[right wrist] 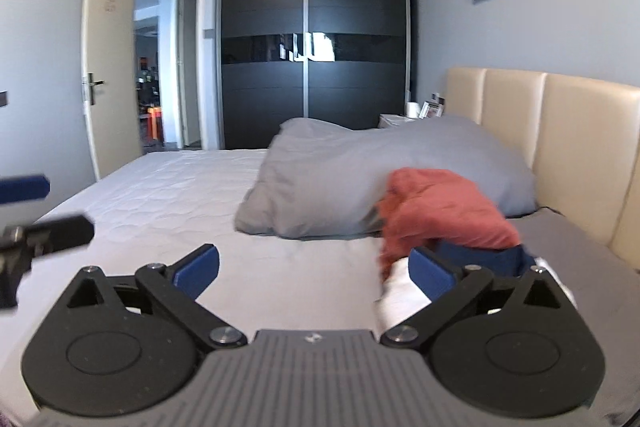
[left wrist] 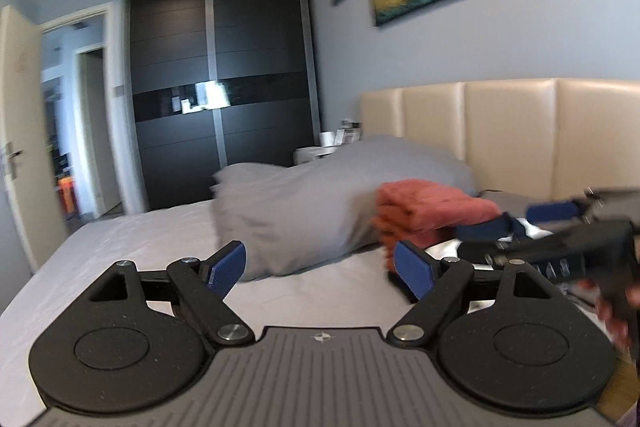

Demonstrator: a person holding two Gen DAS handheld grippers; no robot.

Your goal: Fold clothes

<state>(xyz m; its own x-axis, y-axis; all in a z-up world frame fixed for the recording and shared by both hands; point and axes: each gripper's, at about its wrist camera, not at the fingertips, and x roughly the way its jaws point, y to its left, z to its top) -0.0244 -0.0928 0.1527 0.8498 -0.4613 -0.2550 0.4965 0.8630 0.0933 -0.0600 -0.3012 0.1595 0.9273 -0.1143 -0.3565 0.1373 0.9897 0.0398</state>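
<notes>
1. Clearly, a folded rust-red garment [right wrist: 444, 211] is seen on top of a small clothes pile [right wrist: 404, 291] on the bed [right wrist: 168, 195], touching the grey pillow [right wrist: 360, 171].
2. A blue item and a white item are seen under it; nothing more can be told.
3. Left tool [left wrist: 320, 267] is held with jaws wide apart, nothing between.
4. Right tool [right wrist: 314, 269] is likewise wide apart, empty, near the pile.
5. Beige headboard [right wrist: 560, 131] and dark wardrobe [right wrist: 312, 43] are seen behind.

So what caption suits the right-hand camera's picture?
Open right gripper above the bed, folded rust-red garment beside a grey pillow.
</notes>
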